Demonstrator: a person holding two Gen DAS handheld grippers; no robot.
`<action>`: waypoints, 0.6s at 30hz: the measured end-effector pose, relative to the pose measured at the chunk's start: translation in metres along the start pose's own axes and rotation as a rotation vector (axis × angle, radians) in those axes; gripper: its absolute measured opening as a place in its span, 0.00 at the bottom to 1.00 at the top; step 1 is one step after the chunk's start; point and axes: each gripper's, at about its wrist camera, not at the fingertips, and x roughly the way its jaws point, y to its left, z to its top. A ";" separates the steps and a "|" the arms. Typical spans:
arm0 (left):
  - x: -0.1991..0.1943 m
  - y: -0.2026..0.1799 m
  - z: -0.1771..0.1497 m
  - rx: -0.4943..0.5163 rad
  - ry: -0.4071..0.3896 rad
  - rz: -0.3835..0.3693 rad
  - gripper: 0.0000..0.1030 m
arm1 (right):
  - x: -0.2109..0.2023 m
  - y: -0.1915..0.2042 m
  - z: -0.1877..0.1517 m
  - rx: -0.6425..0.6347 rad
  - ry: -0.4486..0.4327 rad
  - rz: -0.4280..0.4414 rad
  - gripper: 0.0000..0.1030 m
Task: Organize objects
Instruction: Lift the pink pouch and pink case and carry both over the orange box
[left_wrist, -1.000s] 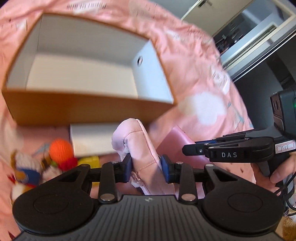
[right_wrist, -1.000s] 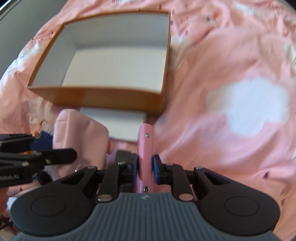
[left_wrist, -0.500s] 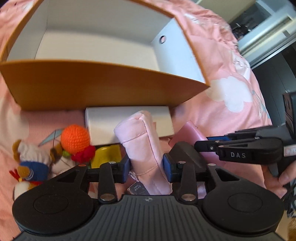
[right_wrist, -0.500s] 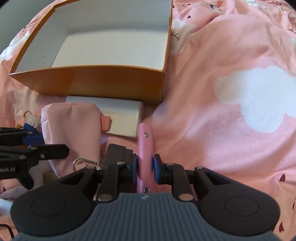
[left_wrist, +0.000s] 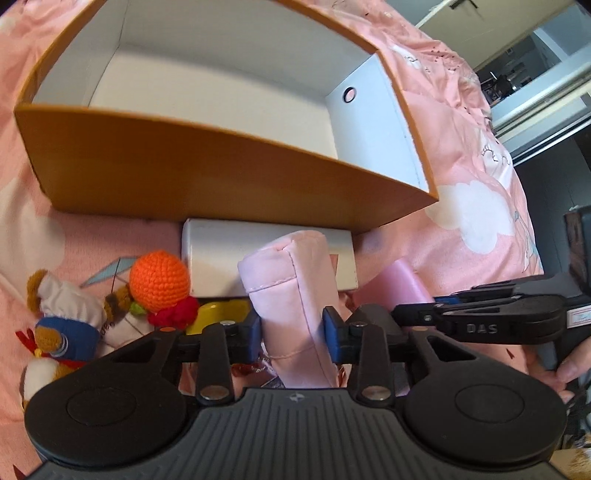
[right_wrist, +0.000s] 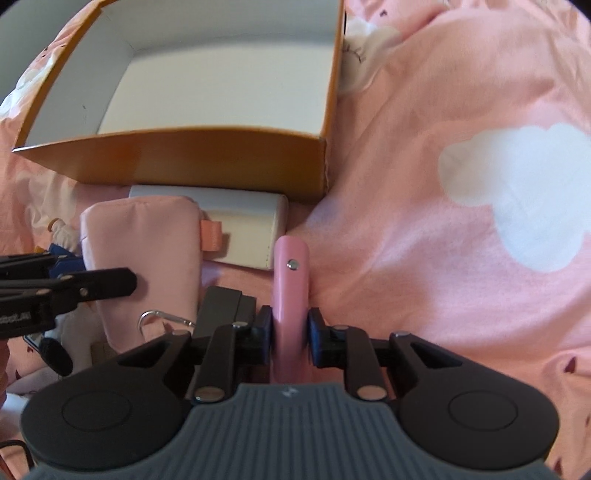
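Already closing on the soft pink pouch (left_wrist: 291, 295), the left hand-held gripper (left_wrist: 291, 332) could lose it if fabric slides, while the right hand-held gripper (right_wrist: 290, 339) clamps the slim pink case (right_wrist: 290, 280).

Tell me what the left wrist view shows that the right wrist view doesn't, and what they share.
Only the left wrist view shows the orange crochet toy, the plush doll, a yellow item and the doorway. Only the right wrist view shows the pouch's orange tab, a metal clip and the right gripper shut on the pink strap-like piece. Both share the empty orange box, the white case and the pink pouch, on which the left gripper is closing.
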 end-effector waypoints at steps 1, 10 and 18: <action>-0.004 -0.003 -0.001 0.016 -0.019 0.011 0.34 | -0.007 0.002 -0.002 -0.011 -0.018 -0.007 0.20; -0.067 -0.050 0.010 0.192 -0.203 -0.004 0.31 | -0.090 0.028 -0.010 -0.061 -0.272 -0.022 0.19; -0.104 -0.073 0.045 0.219 -0.385 -0.028 0.30 | -0.153 0.047 0.002 -0.088 -0.486 -0.020 0.19</action>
